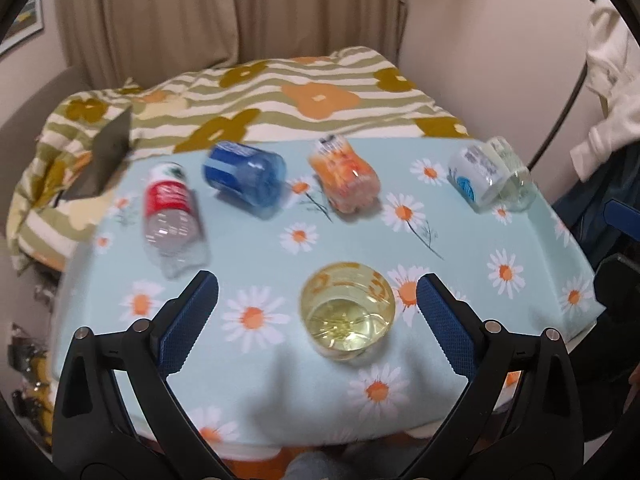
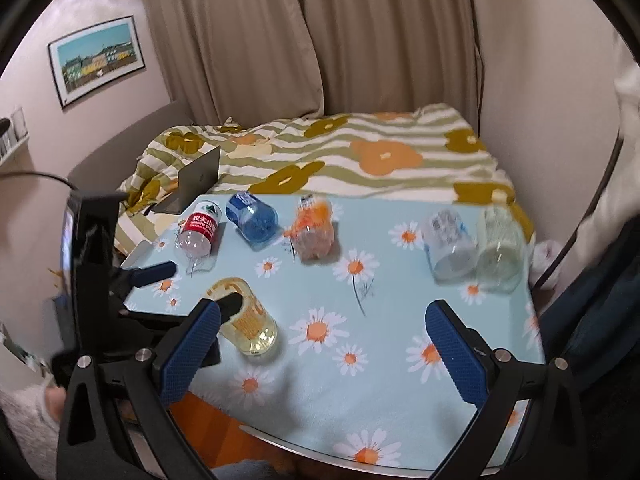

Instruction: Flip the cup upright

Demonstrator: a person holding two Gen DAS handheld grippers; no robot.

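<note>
The yellow-tinted cup [image 1: 347, 312] lies on its side on the daisy-print table [image 1: 256, 380], at about 6 o'clock of the tabletop near the front edge, its base turned toward the left wrist camera and its mouth pointing away toward 12 o'clock. The left tongs [image 1: 318, 320] stand wide apart with the cup between the two blue pads, touching neither, a stance that looks set up to close across the cup's body before tipping it onto its base. In the right wrist view one left finger sits just at the cup's [image 2: 244, 320] near side. The right tongs [image 2: 324, 352] are also apart and grip nothing, over bare cloth to the cup's right, probably kept out of the way. Along the far edge, from 10 to 2 o'clock, a row of cut bottles [image 1: 248, 178] lies toppled, well apart from the cup, so the flip has room.
</note>
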